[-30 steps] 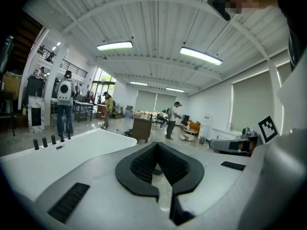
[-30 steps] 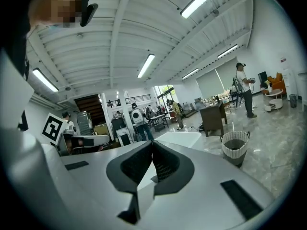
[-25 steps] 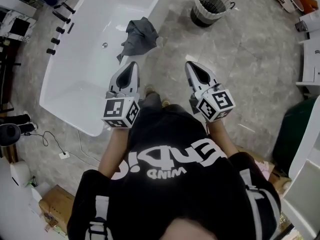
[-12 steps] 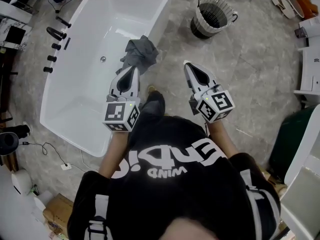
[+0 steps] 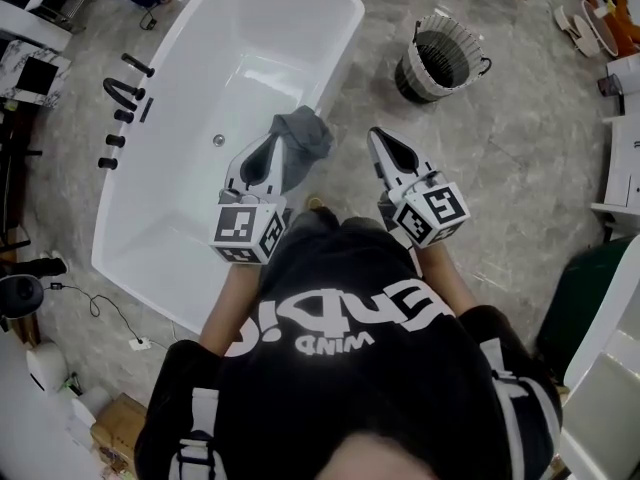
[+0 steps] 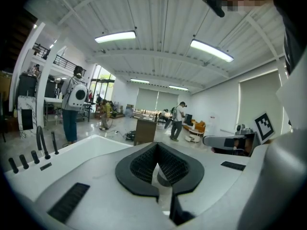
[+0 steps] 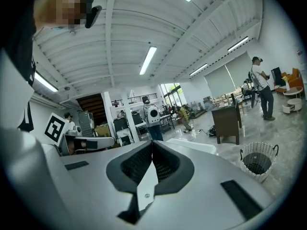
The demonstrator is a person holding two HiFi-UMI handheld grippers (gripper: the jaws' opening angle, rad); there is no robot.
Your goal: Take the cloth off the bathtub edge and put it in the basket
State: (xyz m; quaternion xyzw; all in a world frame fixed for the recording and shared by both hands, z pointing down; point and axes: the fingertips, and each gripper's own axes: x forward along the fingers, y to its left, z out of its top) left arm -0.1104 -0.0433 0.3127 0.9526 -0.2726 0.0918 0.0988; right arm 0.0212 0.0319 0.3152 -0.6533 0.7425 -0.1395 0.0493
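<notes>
"Hunting for the gray cloth (image 5: 303, 133): where is it?"

"Draped over the near rim of the white bathtub (image 5: 200, 218), bunched up, with part of it hanging down the outer wall. From the left gripper (image 5: 268, 146) it lies at about one o'clock, just beside the tip."

"And from the right gripper (image 5: 383, 144)?"

"At nine o'clock, near but clearly farther off. The left one is the nearer of the two."

"How do the jaws stand?"

"Both pairs are pressed together with nothing between them. Each gripper view shows the pads meeting, and beyond them only the room. The left would have to part its jaws before it can take anything."

"Which way does the cloth run?"

"The rim runs from seven to one o'clock. The cloth's longer side seems to lie across it, though it is too crumpled to be sure. I judge a bite on the raised fold atop the rim to be the surest."

"And the basket?"

"The woven basket (image 5: 415, 73) stands on the floor at one o'clock from the right gripper, well apart from the tub. So the carry goes rightward, past that gripper."
</notes>
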